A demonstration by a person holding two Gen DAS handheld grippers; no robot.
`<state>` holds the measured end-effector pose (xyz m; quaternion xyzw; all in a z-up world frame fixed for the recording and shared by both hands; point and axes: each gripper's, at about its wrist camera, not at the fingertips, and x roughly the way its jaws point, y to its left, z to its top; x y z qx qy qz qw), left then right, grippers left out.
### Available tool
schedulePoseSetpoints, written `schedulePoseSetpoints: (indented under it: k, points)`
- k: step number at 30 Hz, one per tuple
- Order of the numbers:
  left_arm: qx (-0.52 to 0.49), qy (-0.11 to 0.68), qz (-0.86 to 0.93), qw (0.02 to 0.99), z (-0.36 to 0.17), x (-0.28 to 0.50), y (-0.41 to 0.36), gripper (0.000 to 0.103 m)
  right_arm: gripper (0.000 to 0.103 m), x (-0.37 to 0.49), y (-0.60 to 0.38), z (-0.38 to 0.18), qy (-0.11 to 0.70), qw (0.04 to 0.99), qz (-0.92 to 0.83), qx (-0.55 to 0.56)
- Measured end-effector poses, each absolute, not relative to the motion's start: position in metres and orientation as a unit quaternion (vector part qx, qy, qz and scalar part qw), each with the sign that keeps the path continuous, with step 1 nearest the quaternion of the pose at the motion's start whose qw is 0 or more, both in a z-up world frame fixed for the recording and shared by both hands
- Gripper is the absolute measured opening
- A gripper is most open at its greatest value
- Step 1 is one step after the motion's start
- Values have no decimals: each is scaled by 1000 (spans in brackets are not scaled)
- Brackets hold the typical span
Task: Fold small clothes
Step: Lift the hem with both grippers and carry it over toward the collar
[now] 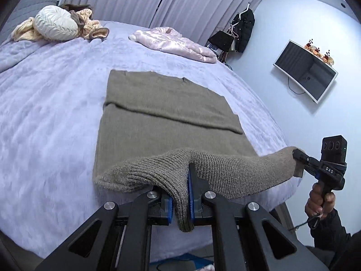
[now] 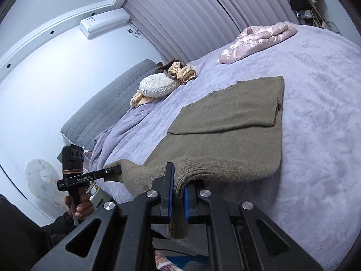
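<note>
Both grippers clamp the near hem of the sweater (image 1: 167, 122): left gripper (image 1: 181, 194) at one corner, right gripper (image 2: 178, 195) at the other; hem lifted off the near edge of the bed (image 1: 52, 103), the rest lies flat mid-bed, far part already folded over.

My read: fold hem toward the far edge; keep both corners level and evenly taut so the hem doesn't sag; lay it square onto the far edge of the sweater, then release both together.

Count: one sweater; two grippers; one pink jacket (image 1: 173, 43) at the far edge; one cushion (image 1: 57, 23) on a clothes heap in the far corner.
</note>
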<state>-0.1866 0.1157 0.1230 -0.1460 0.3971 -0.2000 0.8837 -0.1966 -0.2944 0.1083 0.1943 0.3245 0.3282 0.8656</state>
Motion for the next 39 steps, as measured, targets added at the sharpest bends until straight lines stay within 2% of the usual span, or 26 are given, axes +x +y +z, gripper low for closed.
schedulePoseSetpoints:
  k: [14, 30, 39]
  points:
    - [-91, 445, -119, 883, 118, -103, 76, 11, 8, -126, -274, 129, 355, 898, 236, 109]
    - [-108, 429, -112, 890, 148, -28, 71, 11, 8, -54, -274, 144, 353, 907, 183, 136]
    - [-122, 434, -108, 886, 147, 9, 76, 11, 8, -11, -269, 150, 372, 904, 158, 137]
